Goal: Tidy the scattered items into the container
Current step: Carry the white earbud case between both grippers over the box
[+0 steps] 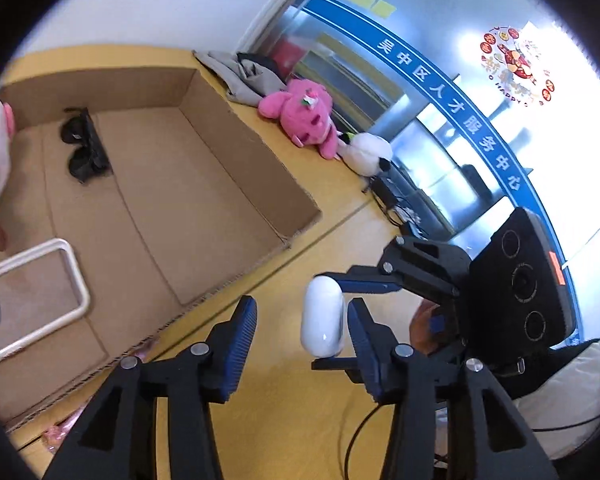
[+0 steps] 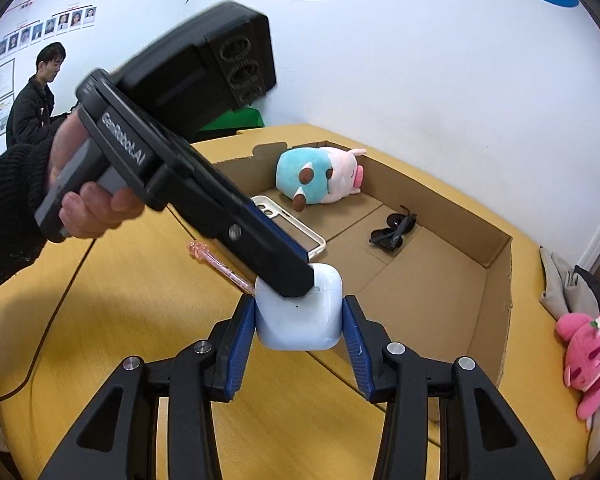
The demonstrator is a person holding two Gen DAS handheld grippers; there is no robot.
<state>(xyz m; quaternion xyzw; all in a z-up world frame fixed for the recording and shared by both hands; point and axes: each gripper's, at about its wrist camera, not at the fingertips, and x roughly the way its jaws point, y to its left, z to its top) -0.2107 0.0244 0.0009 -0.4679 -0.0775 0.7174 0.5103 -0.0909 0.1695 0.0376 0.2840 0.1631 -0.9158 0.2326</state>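
Observation:
My right gripper (image 2: 300, 332) is shut on a white earbud case (image 2: 300, 320), holding it above the yellow table beside the open cardboard box (image 2: 500, 280). In the left wrist view the same case (image 1: 323, 322) stands between the fingers of my left gripper (image 1: 302, 312), which is open: its left pad is well clear of the case. The left gripper's fingertip (image 2: 292, 280) overlaps the top of the case in the right wrist view. Inside the box lie black sunglasses (image 1: 84, 148), a white phone case (image 1: 32, 300) and a teal and pink plush (image 2: 320, 176).
A pink pen (image 2: 220, 266) lies on the table next to the box. A pink plush (image 1: 300, 116), a white plush (image 1: 368, 152) and grey cloth (image 1: 236, 76) sit beyond the box's far side. A person (image 2: 32, 108) stands by the wall. A black cable (image 2: 40, 320) crosses the table.

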